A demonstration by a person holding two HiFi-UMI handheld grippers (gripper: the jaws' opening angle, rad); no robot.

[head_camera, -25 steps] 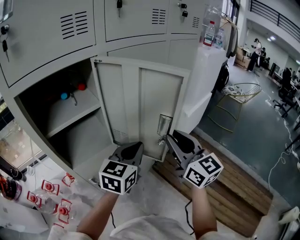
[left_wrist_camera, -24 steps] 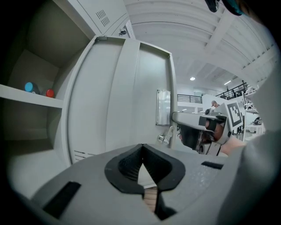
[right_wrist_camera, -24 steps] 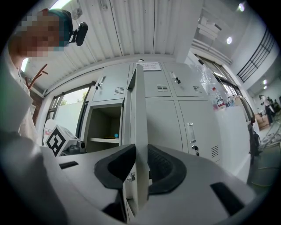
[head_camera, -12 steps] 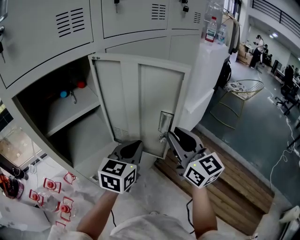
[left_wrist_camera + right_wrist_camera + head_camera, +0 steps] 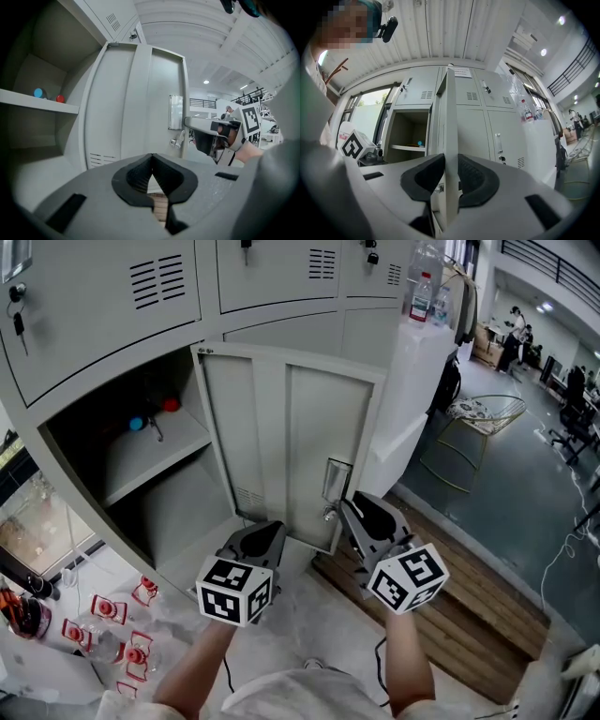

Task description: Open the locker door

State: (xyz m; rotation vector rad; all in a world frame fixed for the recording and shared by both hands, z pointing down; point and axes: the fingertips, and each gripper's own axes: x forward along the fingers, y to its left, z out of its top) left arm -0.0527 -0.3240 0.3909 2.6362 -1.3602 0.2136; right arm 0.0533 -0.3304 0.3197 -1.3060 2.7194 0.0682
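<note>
The grey locker door (image 5: 281,446) stands swung out, its inner face towards me, with a lock latch (image 5: 330,512) near its free edge. My right gripper (image 5: 349,512) is shut on that free edge just below the latch. In the right gripper view the door's thin edge (image 5: 450,117) runs up between the two pads of the right gripper (image 5: 451,173), which press on it from both sides. My left gripper (image 5: 267,531) hangs shut and empty in front of the door's lower part. In the left gripper view the left gripper (image 5: 152,157) faces the door (image 5: 136,103).
The open locker has a shelf (image 5: 155,442) with a blue thing (image 5: 139,423) and a red thing (image 5: 171,405). Shut lockers with keys are above. A white block (image 5: 408,399) bearing bottles (image 5: 422,301) stands right of the door, a wooden platform (image 5: 469,615) below. Red-and-white items (image 5: 103,610) lie lower left.
The whole picture has shifted slightly rightwards. The door, the right gripper on its edge and the left gripper keep almost the same places relative to each other.
</note>
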